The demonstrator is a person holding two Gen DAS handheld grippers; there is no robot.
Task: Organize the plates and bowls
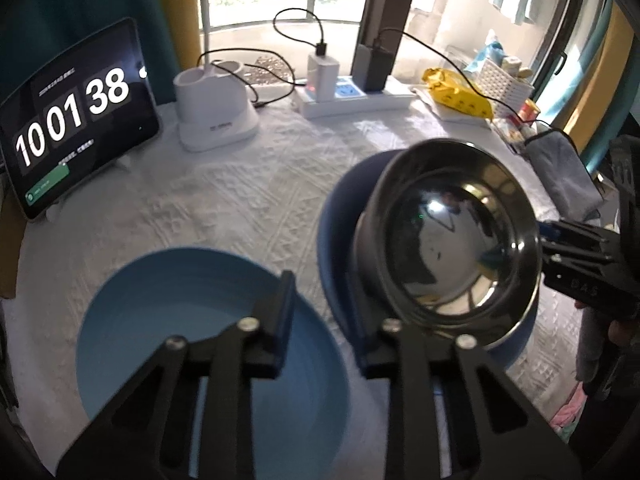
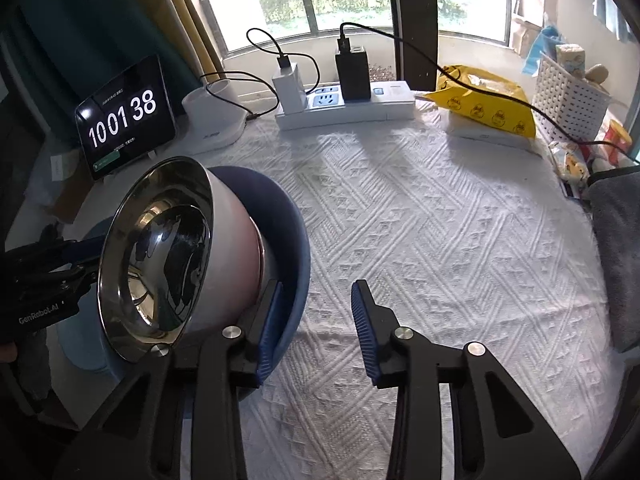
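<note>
Left wrist: left gripper (image 1: 326, 312) straddles the blue bowl (image 1: 160, 320) rim, one jaw inside, one outside; gap narrow, cannot tell if it bites. Right wrist: right gripper (image 2: 316, 286) jaws open astride the navy bowl (image 2: 288, 216) rim, outer jaw clear over the counter (image 2: 440, 220); steel bowl (image 2: 156, 264) leans in the navy bowl, left of jaws. Likely best: seat both rims deep, close firmly, lift level so the steel bowl stays put.

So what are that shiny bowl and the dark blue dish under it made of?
The shiny bowl looks like polished stainless steel inside: it gives sharp mirror reflections. Its outer wall is pale pink, perhaps a coating. The dark blue dish looks matte, with no glare: plastic or ceramic, I cannot tell which.
</note>
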